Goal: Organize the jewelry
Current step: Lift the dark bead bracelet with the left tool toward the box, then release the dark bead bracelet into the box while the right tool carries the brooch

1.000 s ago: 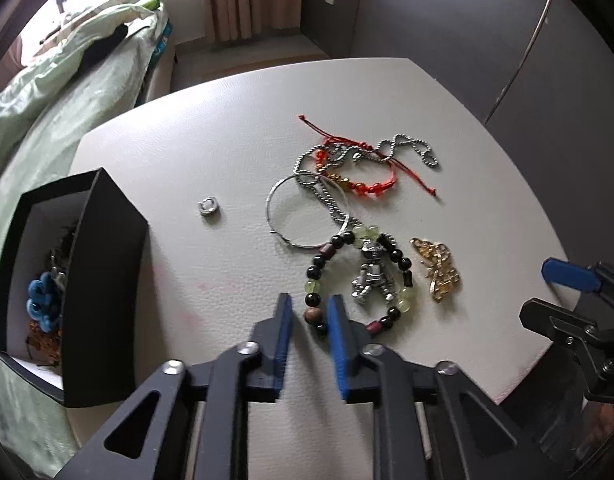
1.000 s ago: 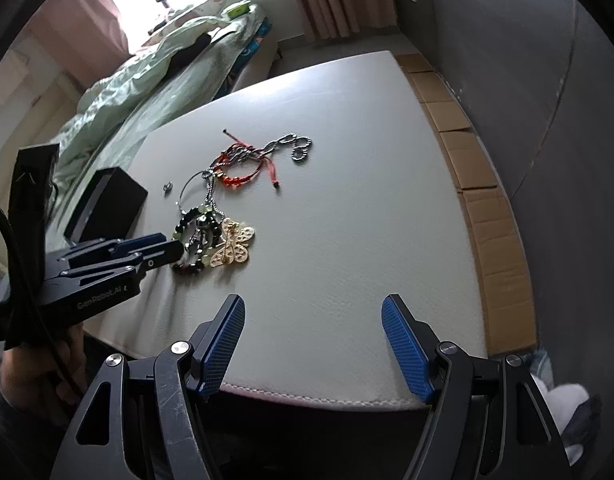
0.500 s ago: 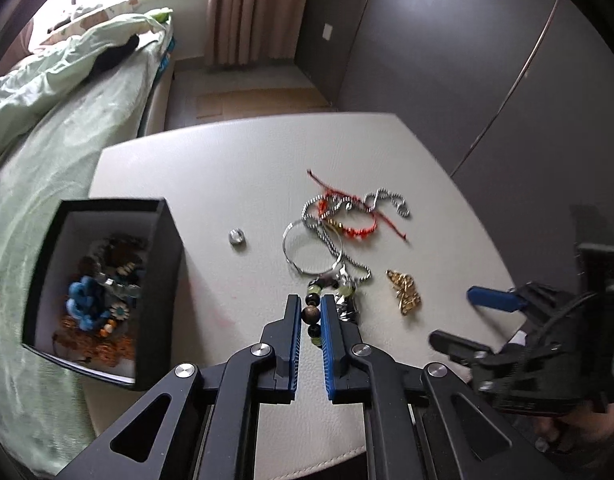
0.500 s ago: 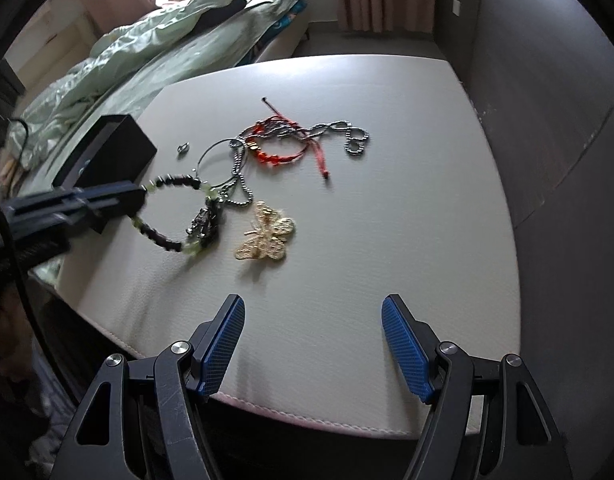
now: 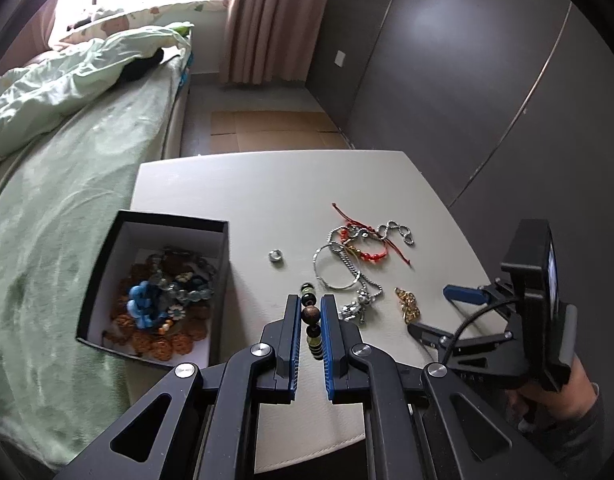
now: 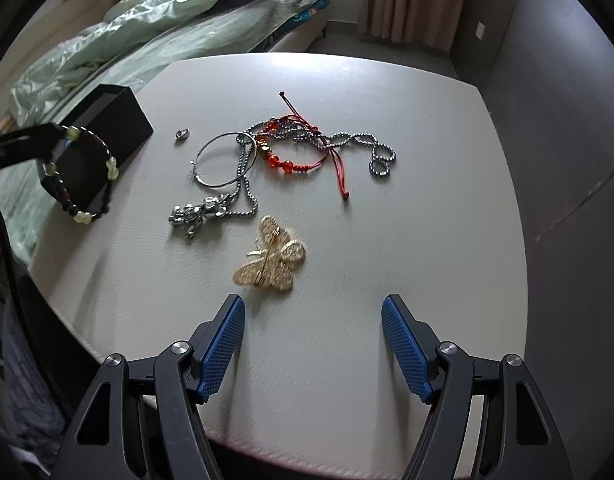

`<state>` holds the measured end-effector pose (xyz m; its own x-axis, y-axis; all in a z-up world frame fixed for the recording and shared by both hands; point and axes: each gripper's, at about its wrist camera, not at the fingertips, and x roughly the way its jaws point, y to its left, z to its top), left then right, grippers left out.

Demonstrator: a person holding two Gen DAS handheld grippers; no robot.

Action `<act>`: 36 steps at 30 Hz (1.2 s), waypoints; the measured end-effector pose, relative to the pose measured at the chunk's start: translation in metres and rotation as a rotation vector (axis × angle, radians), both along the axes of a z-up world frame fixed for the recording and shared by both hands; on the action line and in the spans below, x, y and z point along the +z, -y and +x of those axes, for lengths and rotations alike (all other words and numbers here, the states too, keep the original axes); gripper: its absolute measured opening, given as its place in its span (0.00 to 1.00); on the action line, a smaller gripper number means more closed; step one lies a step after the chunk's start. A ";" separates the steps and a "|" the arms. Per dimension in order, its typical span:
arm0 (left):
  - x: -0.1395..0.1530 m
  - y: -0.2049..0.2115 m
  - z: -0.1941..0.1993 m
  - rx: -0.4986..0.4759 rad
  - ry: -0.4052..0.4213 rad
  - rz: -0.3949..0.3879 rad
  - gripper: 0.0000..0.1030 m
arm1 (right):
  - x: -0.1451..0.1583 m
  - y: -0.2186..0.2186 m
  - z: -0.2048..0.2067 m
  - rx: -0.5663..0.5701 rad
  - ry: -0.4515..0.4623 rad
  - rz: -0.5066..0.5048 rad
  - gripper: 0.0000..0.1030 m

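The left gripper point(image 5: 310, 322) is clamped on a beaded bracelet point(image 6: 83, 176) of dark and pale green beads, which hangs clear of the white table point(image 6: 407, 128) above its left edge, beside the black box point(image 5: 103, 280). That box sits at the table's left edge, open-topped, with a blue flower piece and brown beaded items point(image 5: 163, 300) already inside.

The right gripper point(image 6: 313, 344) has its jaws spread wide with nothing between them; it hovers over the near edge, just short of the gold butterfly brooch point(image 6: 273, 258).

Out on the table's middle lies the rest of the jewelry — a thin silver bangle point(image 6: 223, 160), a silver ball-chain necklace point(image 6: 363, 148) whose robot-shaped pendant point(image 6: 199, 212) lies nearer the left edge, and a red cord bracelet point(image 6: 295, 156) tangled over the chain. 1 small silver ring point(image 6: 182, 134) rests apart, between the bangle and the box.

A person's hand point(image 5: 563, 396) grips the right gripper's handle.
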<state>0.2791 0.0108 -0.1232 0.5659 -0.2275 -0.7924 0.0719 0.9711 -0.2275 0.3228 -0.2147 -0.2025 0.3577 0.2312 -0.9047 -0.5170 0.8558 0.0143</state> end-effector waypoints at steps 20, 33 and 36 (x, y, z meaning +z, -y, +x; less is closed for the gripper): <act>0.007 -0.024 -0.010 0.048 0.023 -0.030 0.09 | 0.003 -0.030 0.020 0.021 0.025 0.002 0.60; 0.026 -0.052 -0.023 0.075 0.074 -0.067 0.09 | 0.025 -0.039 0.017 -0.013 0.040 0.055 0.41; 0.031 -0.063 -0.023 0.085 0.087 -0.080 0.09 | 0.037 -0.044 0.013 -0.010 0.059 0.074 0.41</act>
